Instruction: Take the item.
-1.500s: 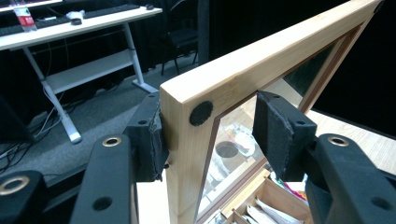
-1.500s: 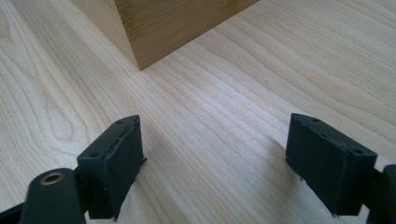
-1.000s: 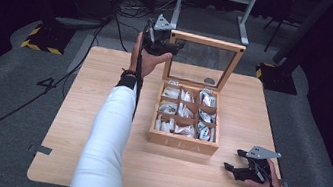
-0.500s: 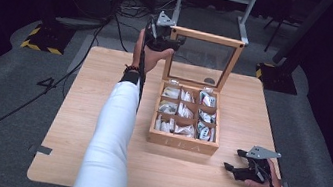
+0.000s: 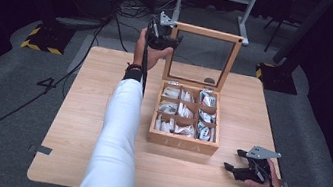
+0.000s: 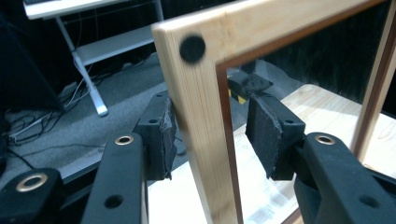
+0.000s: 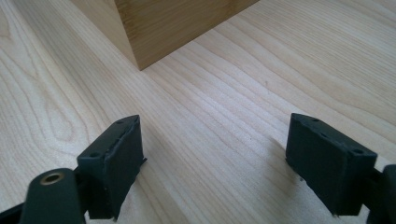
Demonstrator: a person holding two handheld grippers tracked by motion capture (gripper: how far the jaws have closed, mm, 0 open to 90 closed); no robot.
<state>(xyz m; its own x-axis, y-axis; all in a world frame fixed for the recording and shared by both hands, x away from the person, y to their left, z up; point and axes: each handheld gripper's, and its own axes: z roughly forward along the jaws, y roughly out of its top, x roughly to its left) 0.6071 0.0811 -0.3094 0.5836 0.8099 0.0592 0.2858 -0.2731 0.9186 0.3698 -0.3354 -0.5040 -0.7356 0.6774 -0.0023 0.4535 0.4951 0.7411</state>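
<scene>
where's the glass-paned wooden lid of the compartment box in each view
High view: the glass-paned wooden lid stands upright at top centre, behind the wooden compartment box.
Left gripper view: its pale frame corner runs down the middle, between the left gripper jaws.
Right gripper view: the lid is not in it; the box's lower corner sits at the top.
Shared landmark: the light wooden table.

1. From the high view I can't read what the white packets point(image 5: 178, 109) in the box point(image 5: 182, 143) are; they're too small.
2. In the left gripper view the lid point(image 6: 205, 107) frame is cut off at the top and right edges, and blurred up close.
3. In the right gripper view the box corner point(image 7: 154, 28) is cut off by the top edge.
4. My left sleeve point(image 5: 111, 155) hides part of the desk point(image 5: 73, 124).
</scene>
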